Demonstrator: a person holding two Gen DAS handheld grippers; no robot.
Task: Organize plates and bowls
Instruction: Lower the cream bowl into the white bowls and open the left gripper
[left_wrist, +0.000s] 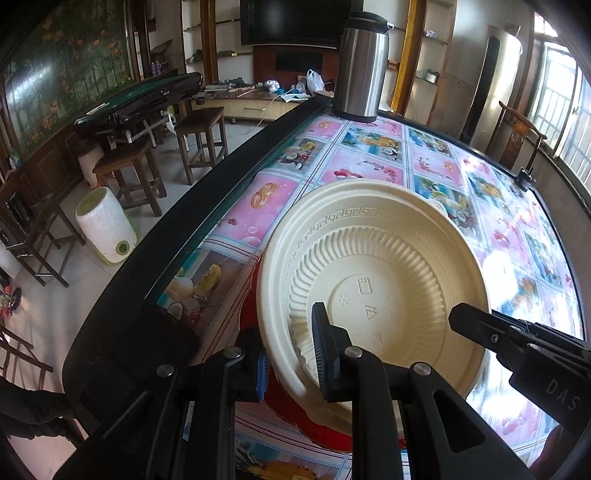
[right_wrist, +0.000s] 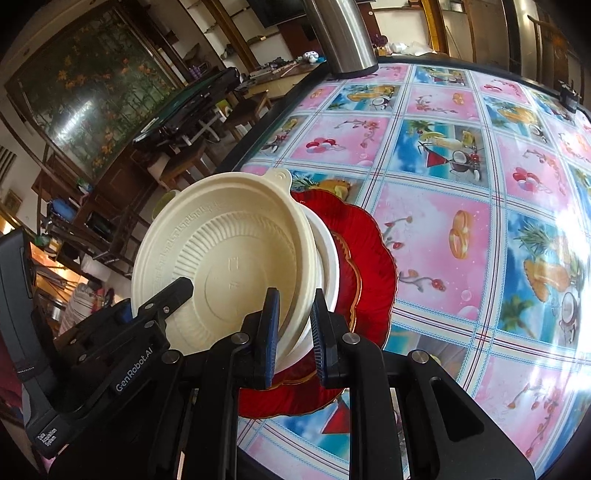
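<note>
Left gripper (left_wrist: 291, 354): its two fingers were clamped across the near rim of the cream bowl (left_wrist: 373, 280), one pad outside the wall, the other inside
Right gripper (right_wrist: 293, 332): blue-padded fingers closed on the rim of the same cream bowl (right_wrist: 229, 266), pinching its right edge
Cream bowl: tilted up off the table, ribbed inside facing the cameras, a small tab at its far rim; a second white bowl (right_wrist: 328, 266) sat nested just behind it
Red plate (right_wrist: 369, 266): scalloped, gold-trimmed, lay flat under the bowls at the near left of the table
Table (right_wrist: 461, 206): covered in a glossy cloth of pink and blue fruit squares, edged in black
Steel flask (left_wrist: 362, 66): stood upright at the far edge, well apart from the bowls
Room: wooden stools (left_wrist: 201, 140) stood on the tiled floor to the left
</note>
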